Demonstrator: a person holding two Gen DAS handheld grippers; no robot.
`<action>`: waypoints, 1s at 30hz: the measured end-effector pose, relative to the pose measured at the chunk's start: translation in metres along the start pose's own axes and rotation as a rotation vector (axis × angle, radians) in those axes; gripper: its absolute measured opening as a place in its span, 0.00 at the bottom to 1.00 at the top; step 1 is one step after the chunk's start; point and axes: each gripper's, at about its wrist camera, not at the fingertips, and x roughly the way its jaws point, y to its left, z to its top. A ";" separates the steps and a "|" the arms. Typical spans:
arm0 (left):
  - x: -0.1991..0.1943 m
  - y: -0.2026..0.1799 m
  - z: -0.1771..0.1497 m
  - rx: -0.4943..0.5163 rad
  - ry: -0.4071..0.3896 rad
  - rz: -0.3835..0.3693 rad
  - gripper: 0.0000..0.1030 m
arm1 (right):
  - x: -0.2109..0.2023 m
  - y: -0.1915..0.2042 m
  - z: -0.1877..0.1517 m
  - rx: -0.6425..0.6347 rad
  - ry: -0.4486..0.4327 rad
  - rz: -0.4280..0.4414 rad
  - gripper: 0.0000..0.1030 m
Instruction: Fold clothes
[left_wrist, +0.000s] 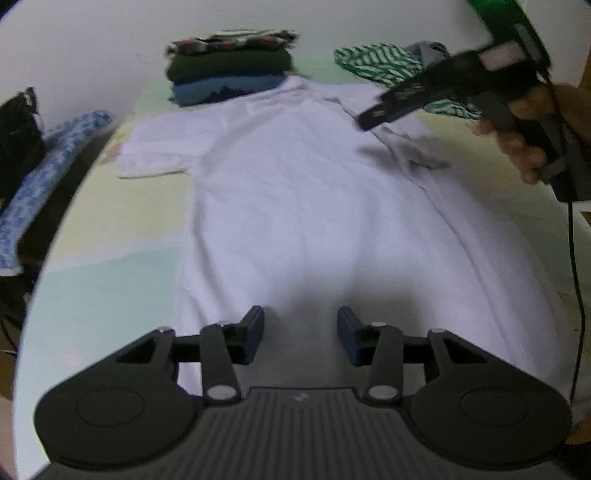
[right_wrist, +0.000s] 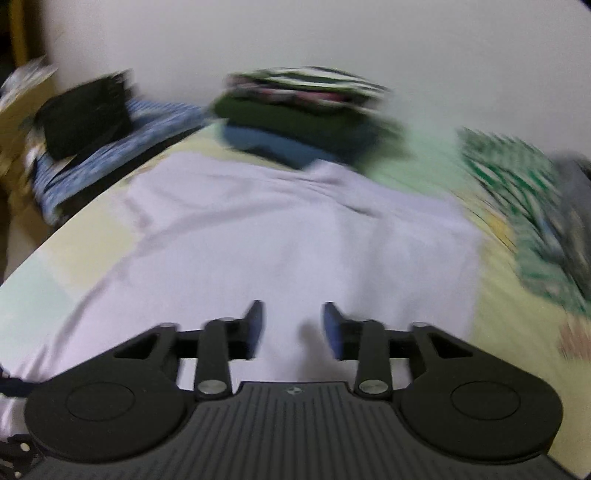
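**A:** White cotton, spread flat — where exactly does the shirt (left_wrist: 306, 206) sit?

**B:** It lies face-down-or-up, I can't tell which, across the pale bed (left_wrist: 110, 236), collar end touching the folded stack (left_wrist: 229, 70). One short sleeve sticks out flat on the stack's near left; the other sleeve looks rumpled and partly turned in. A green striped garment (left_wrist: 380, 62) lies loose to the right of the stack.

**A:** And your tools?

**B:** My left tool (left_wrist: 301, 334) hovers over the hem, the end of the shirt farthest from the stack, fingers spread wide with nothing between them. My right tool (right_wrist: 293, 326) is also parted and empty, hanging above the shirt's rumpled shoulder; from the left view it is blurred, so it's moving.

**A:** What could go wrong?

**B:** That bunched sleeve. If I fold over it, I judge the crease gets trapped and the fold comes out lopsided. Pinching too deep could grab the bedsheet along with the cloth. Also, the collar touches the stack, so dragging the shirt might topple or skew those folded pieces.
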 end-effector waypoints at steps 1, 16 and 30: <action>-0.002 0.003 -0.001 -0.002 -0.005 0.017 0.53 | 0.006 0.014 0.009 -0.049 0.000 0.019 0.51; -0.030 0.044 -0.042 -0.155 0.040 0.012 0.74 | 0.113 0.184 0.085 -0.383 -0.058 0.154 0.57; -0.030 0.048 -0.040 -0.243 0.031 -0.069 0.00 | 0.098 0.116 0.094 -0.055 -0.112 0.168 0.05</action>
